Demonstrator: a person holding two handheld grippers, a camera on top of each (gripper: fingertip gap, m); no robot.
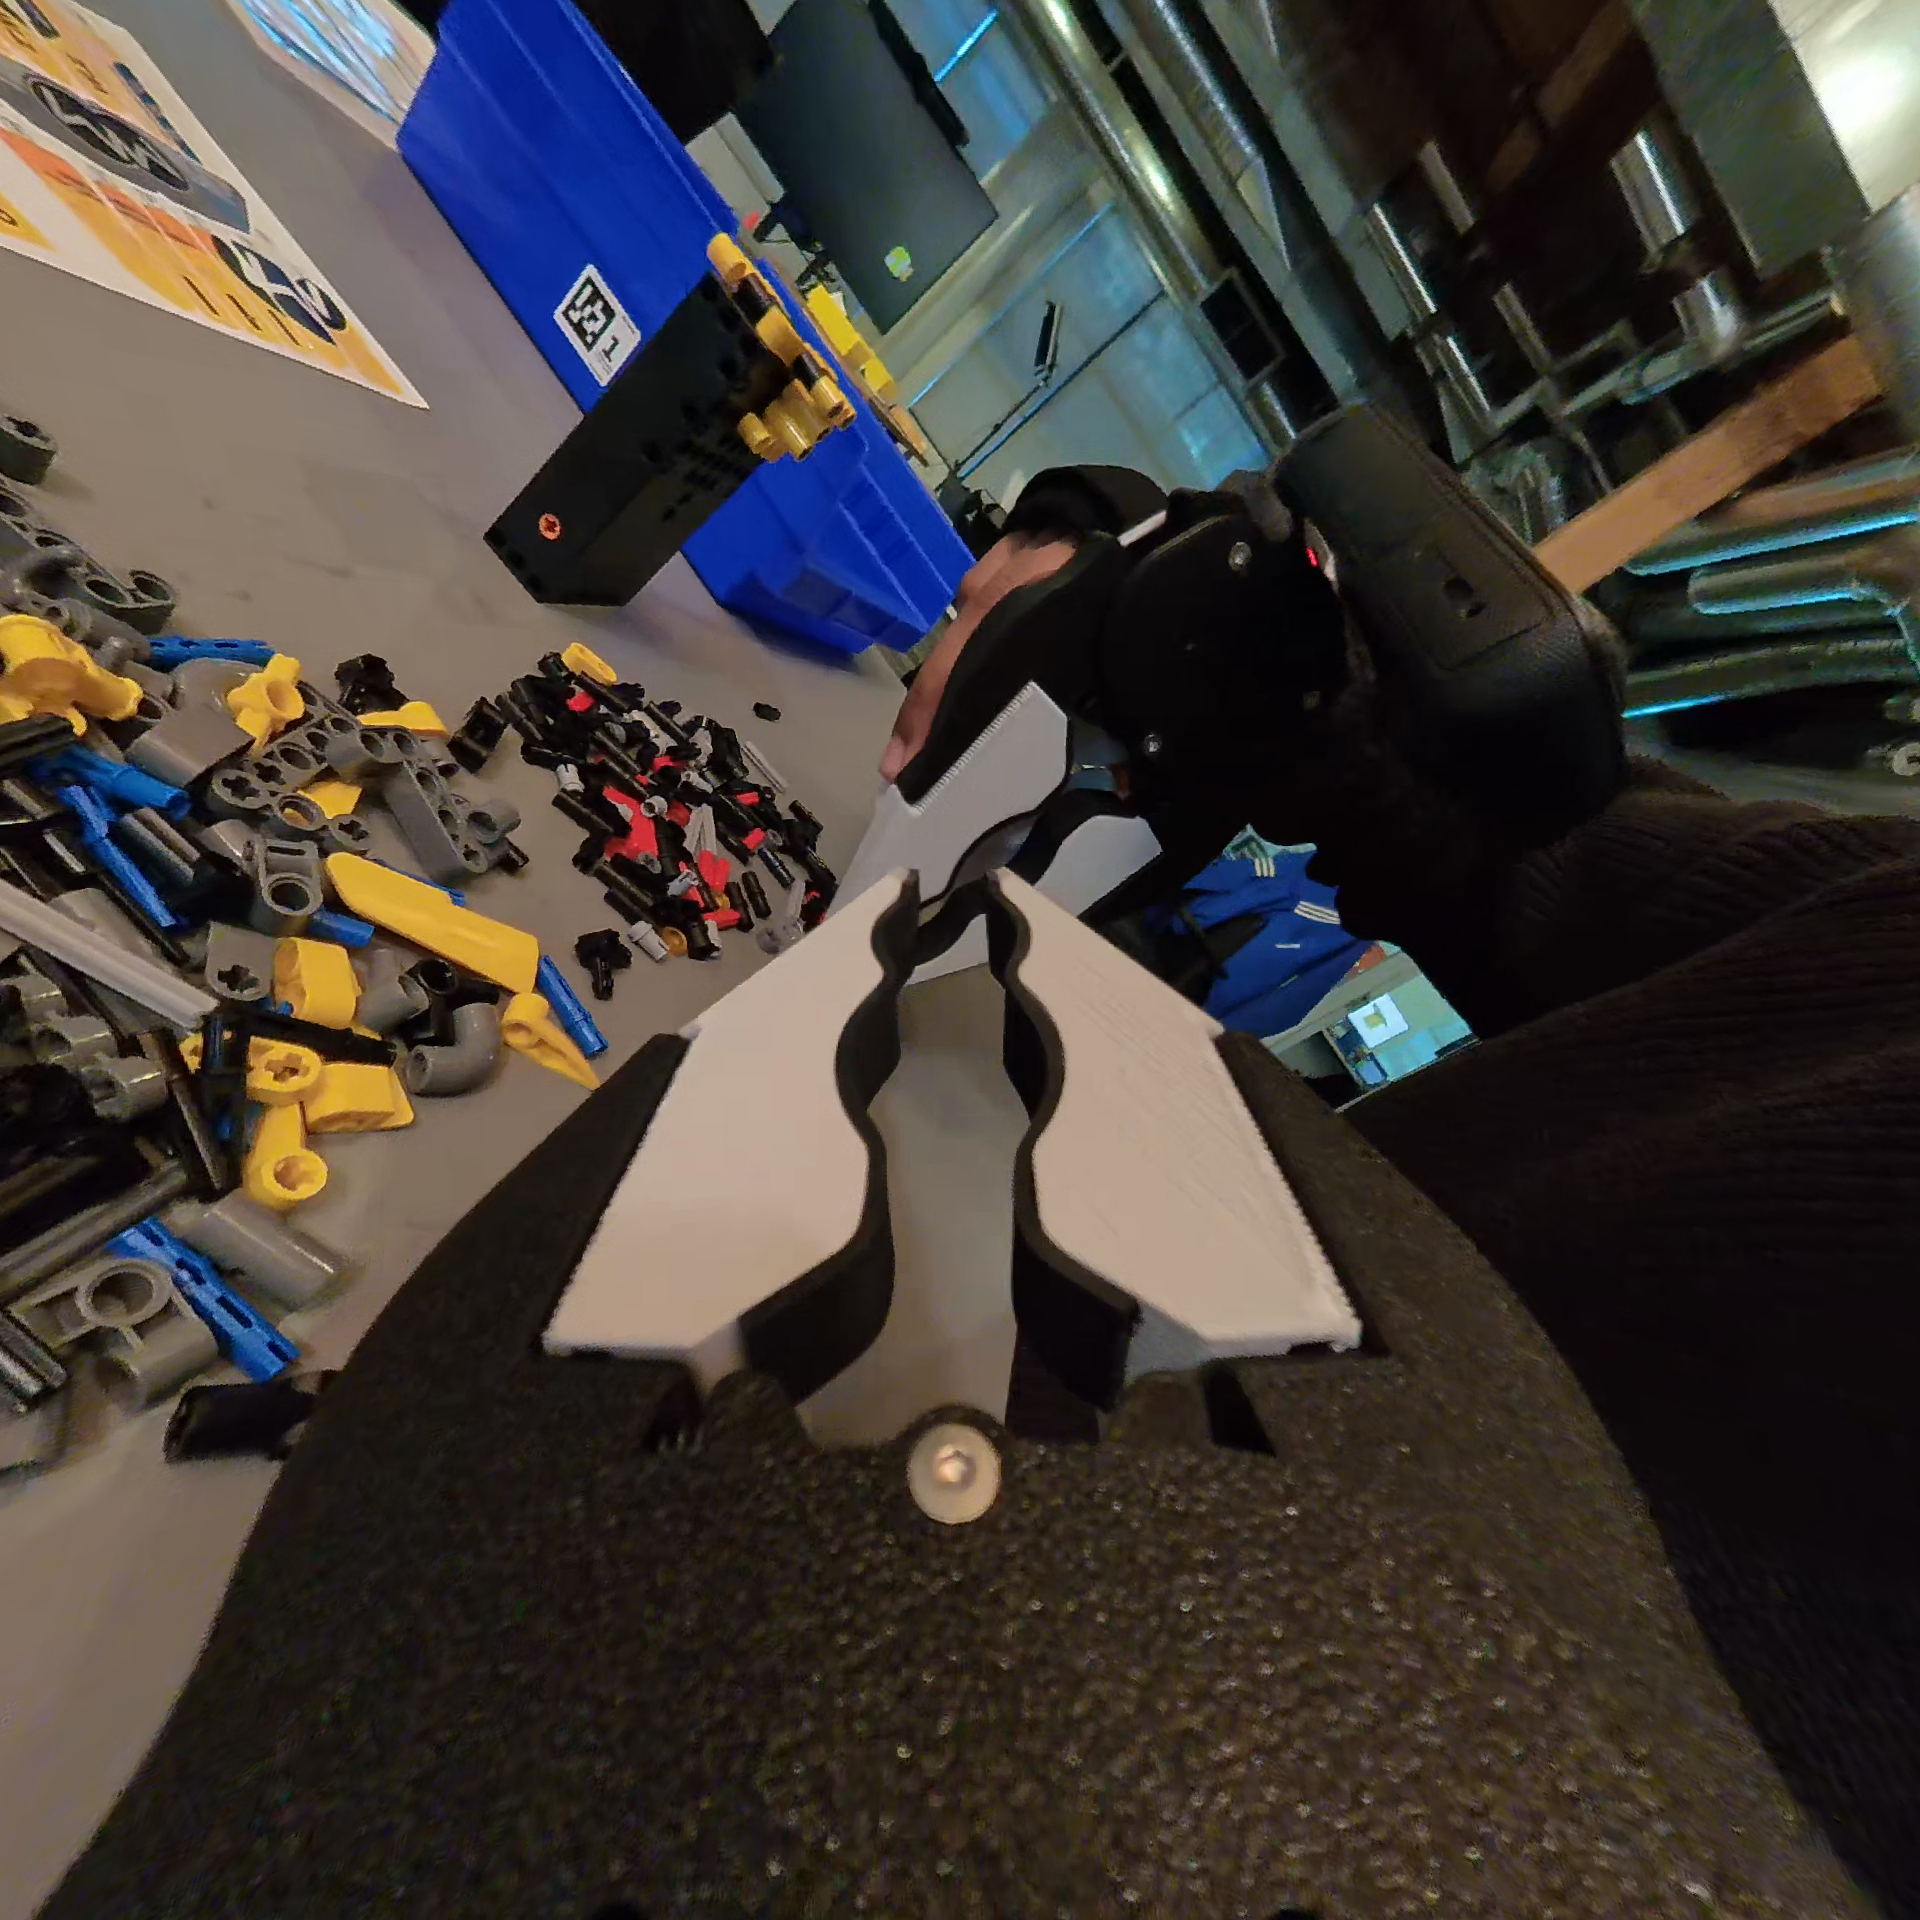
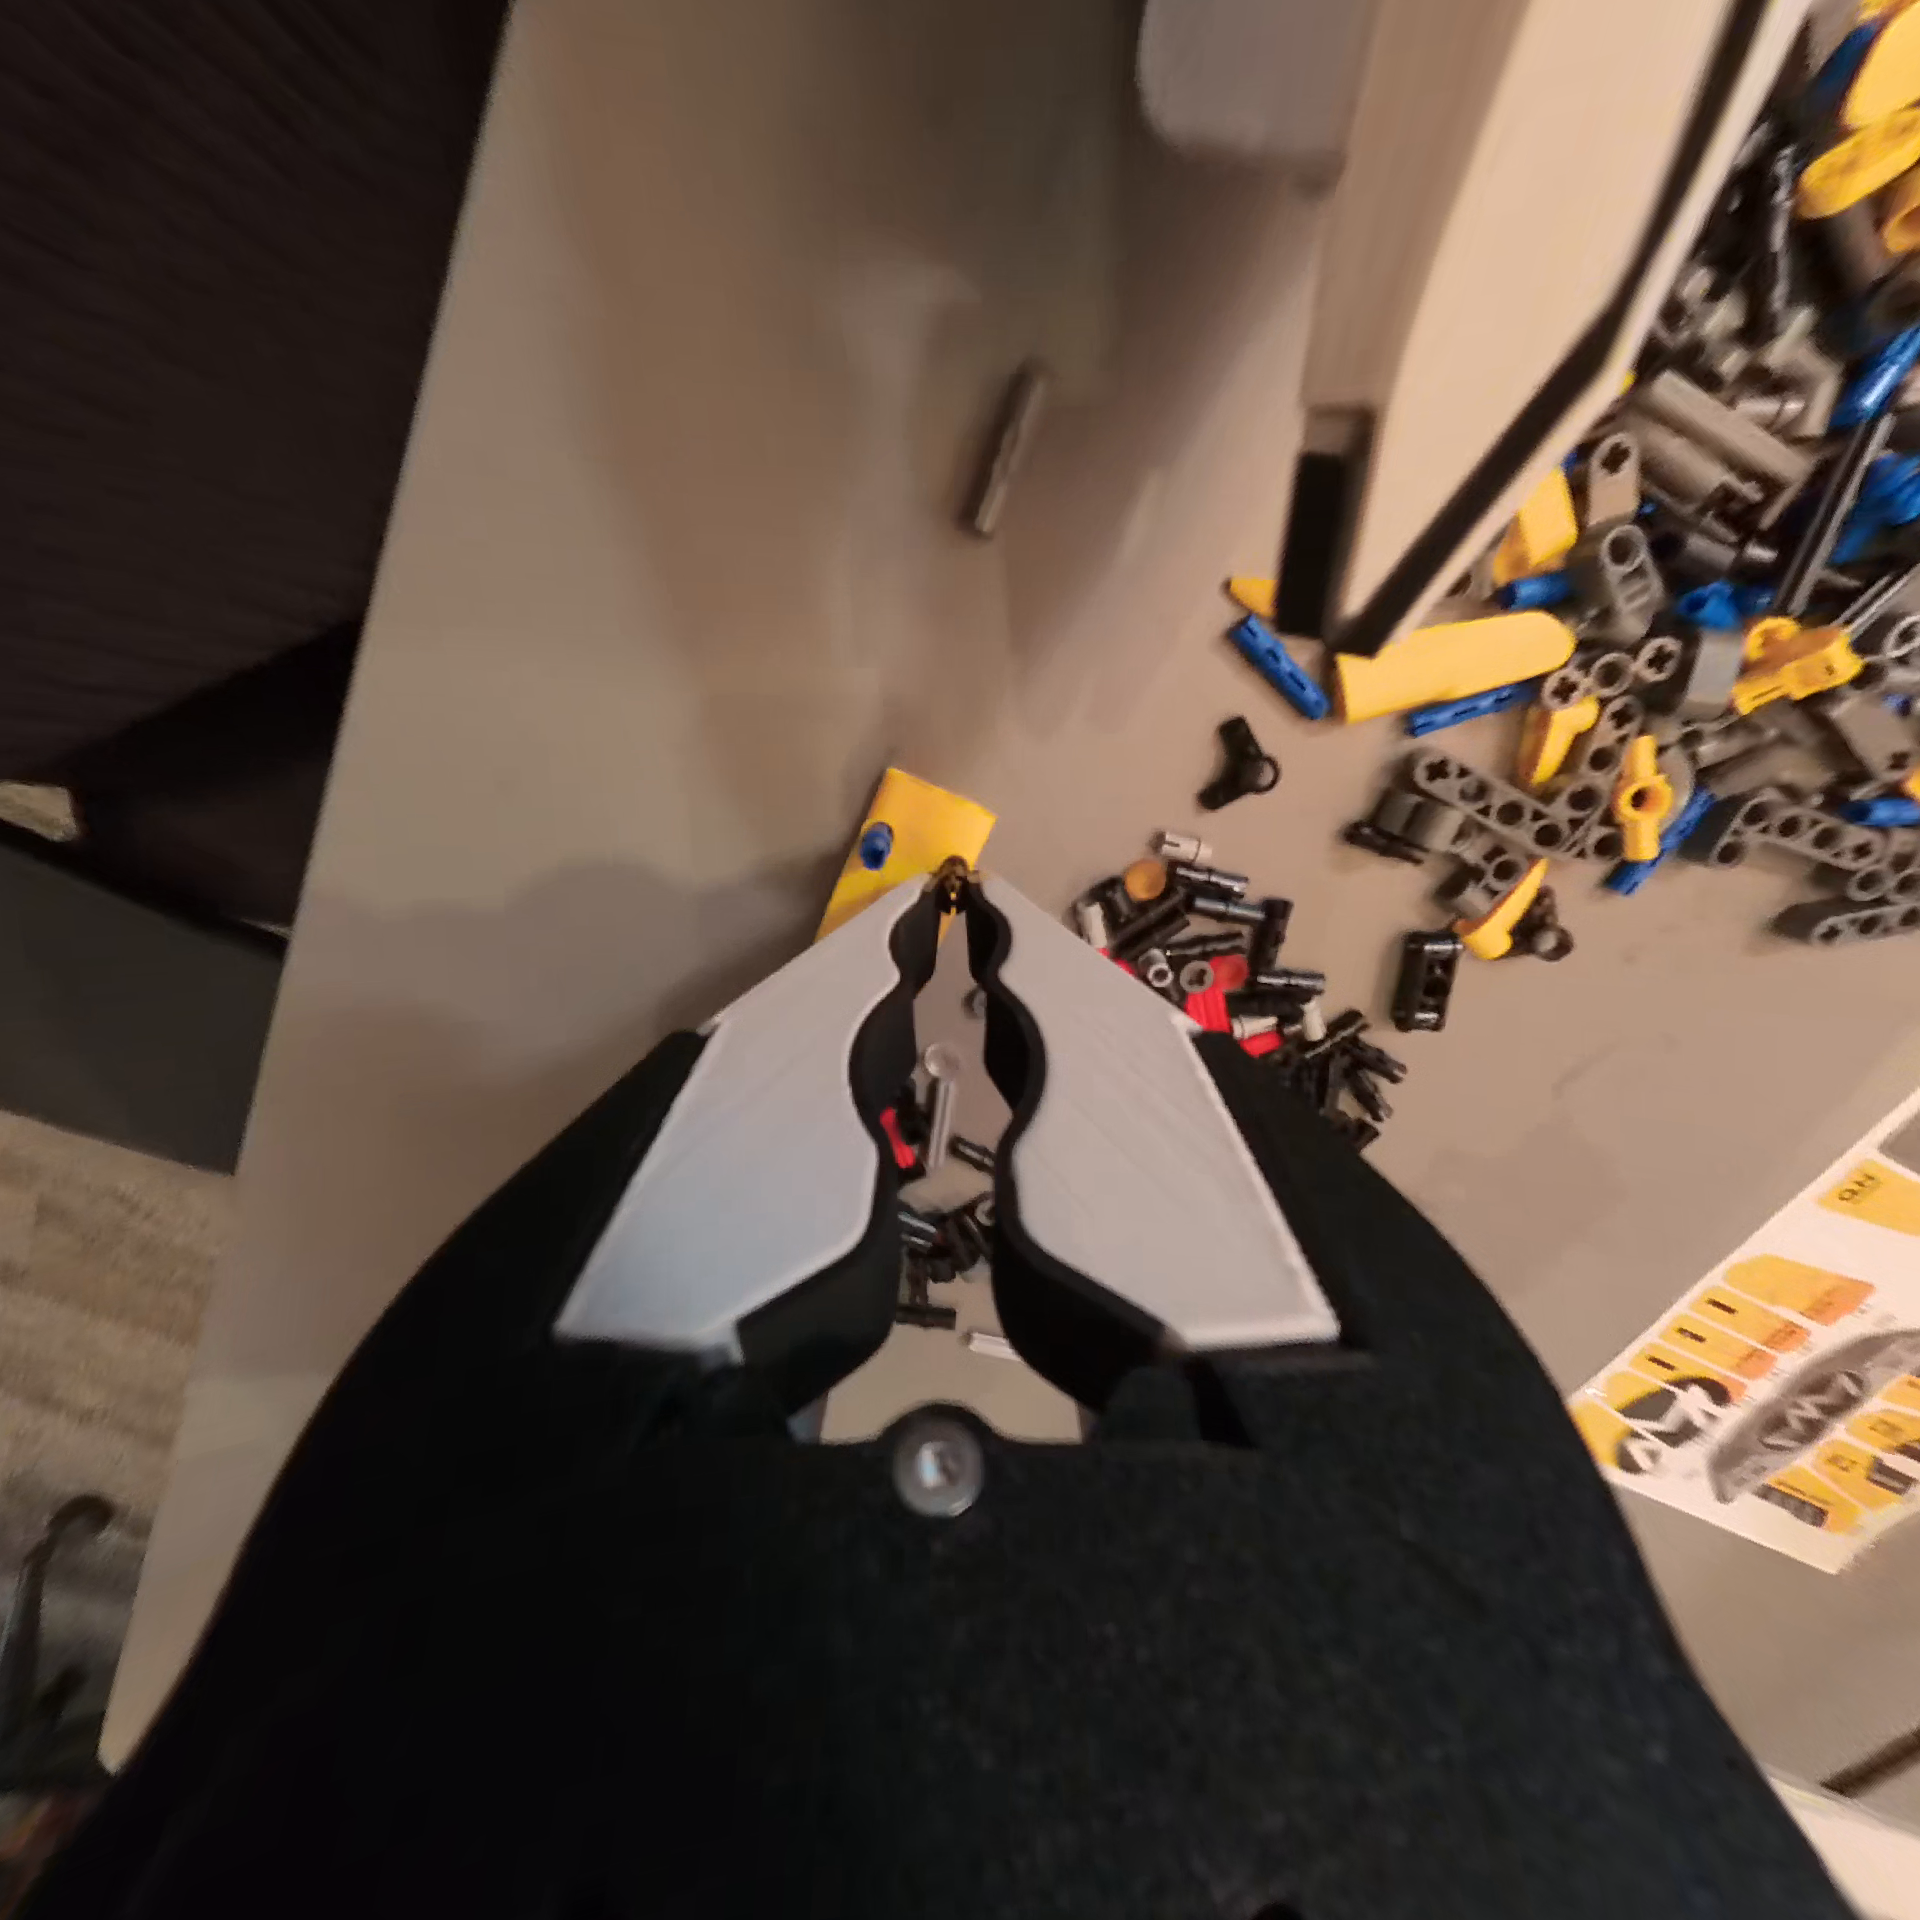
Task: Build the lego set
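Right tool (image 2: 954,902) around tiny dark-gold pin (image 2: 952,896)

I see a grey bench (image 1: 312,488) carrying everything. On it: a big loose heap of grey, yellow, blue and black building pieces (image 1: 156,935), and just beside that a smaller pile of black and red pins (image 1: 675,800). Farther back a black block with yellow pins on top (image 1: 665,436) stands against a blue bin (image 1: 582,208). A printed instruction sheet (image 1: 135,197) lies flat near the far edge. From the right wrist view, a yellow piece with a blue pin (image 2: 914,842) sits apart from the heaps, and a lone small black connector (image 2: 1242,764) too.
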